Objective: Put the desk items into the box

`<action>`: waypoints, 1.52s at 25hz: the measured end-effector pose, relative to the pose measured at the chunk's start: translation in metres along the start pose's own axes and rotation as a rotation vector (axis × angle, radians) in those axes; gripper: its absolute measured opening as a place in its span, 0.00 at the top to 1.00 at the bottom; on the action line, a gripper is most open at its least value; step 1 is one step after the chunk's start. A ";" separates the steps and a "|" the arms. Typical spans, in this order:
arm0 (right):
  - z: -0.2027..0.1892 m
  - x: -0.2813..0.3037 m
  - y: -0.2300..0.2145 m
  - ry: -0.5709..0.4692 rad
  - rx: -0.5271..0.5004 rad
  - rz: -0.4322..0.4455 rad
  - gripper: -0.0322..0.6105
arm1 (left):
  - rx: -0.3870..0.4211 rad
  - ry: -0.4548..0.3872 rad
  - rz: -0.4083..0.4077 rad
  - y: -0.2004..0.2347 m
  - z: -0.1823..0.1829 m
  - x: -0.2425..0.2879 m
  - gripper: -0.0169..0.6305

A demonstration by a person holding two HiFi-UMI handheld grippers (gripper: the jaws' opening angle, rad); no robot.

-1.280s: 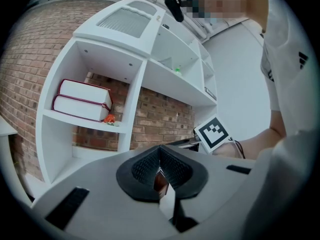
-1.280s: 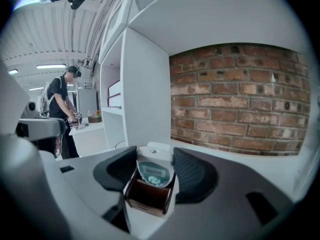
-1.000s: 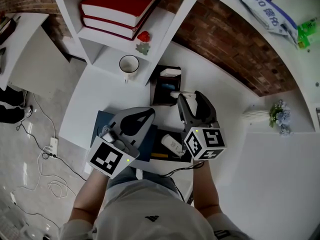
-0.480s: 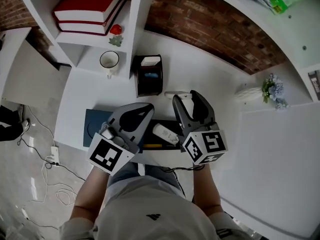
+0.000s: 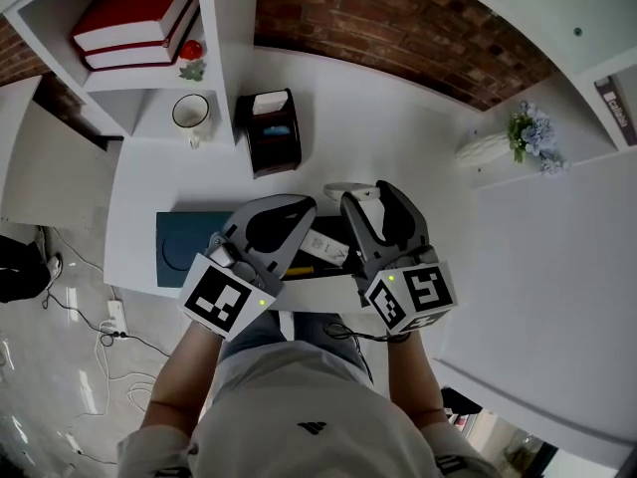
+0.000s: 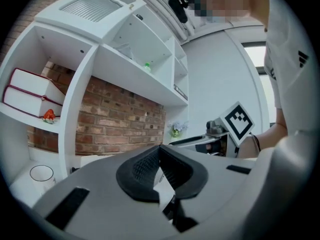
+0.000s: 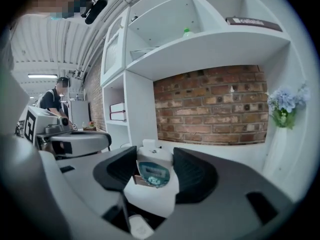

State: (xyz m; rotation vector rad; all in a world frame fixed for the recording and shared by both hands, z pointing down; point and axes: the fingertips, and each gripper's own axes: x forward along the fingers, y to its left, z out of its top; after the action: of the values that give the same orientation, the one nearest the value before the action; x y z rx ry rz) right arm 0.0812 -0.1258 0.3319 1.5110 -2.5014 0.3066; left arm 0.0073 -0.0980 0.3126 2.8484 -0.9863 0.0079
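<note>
**Right gripper (image 5: 366,195) clamped on white item (image 5: 338,188), just past the black box (image 5: 340,265)**

White table (image 5: 418,157) under everything. White shelf unit (image 5: 214,28) far beyond the black box and to its left, red books (image 5: 124,23) stacked inside. Left gripper (image 5: 302,207) over the black box's left end, fingers pressed together at the tips, nothing between them. Right gripper over its right end, fingers spread wide but closed on both flanks of the white item, teal round label turned toward the gripper's camera. White item in the grip, at the far side of the black box, not inside it; height above the table unclear. Blue pad (image 5: 179,247) flat on the table at the black box's left side, partly under the left gripper. Dark organizer (image 5: 274,159) upright beyond the black box, slightly left, something white and something blue inside. Black box itself at the table's near edge, mostly hidden by both grippers, with a white oblong thing (image 5: 320,245) and a yellow pencil (image 5: 302,271) in it. Mug (image 5: 189,113) beyond the black box, further left. Flower sprig (image 5: 528,132) beyond the black box, well to its right.
</note>
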 end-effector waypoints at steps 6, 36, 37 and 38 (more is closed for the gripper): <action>-0.010 -0.022 -0.007 0.003 0.023 -0.030 0.58 | 0.009 0.005 -0.058 -0.021 -0.001 0.013 0.96; -0.127 -0.062 -0.001 0.334 -0.016 0.045 0.58 | 0.006 0.048 -0.096 -0.047 -0.010 0.020 0.96; -0.129 -0.060 -0.001 0.341 -0.025 0.050 0.58 | 0.016 0.041 -0.094 -0.046 -0.009 0.020 0.96; -0.132 -0.059 0.000 0.350 -0.031 0.054 0.58 | 0.029 0.034 -0.094 -0.045 -0.009 0.020 0.96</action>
State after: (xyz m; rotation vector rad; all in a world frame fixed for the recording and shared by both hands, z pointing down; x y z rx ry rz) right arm 0.1169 -0.0394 0.4417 1.2539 -2.2605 0.4921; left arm 0.0507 -0.0742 0.3173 2.9078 -0.8516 0.0617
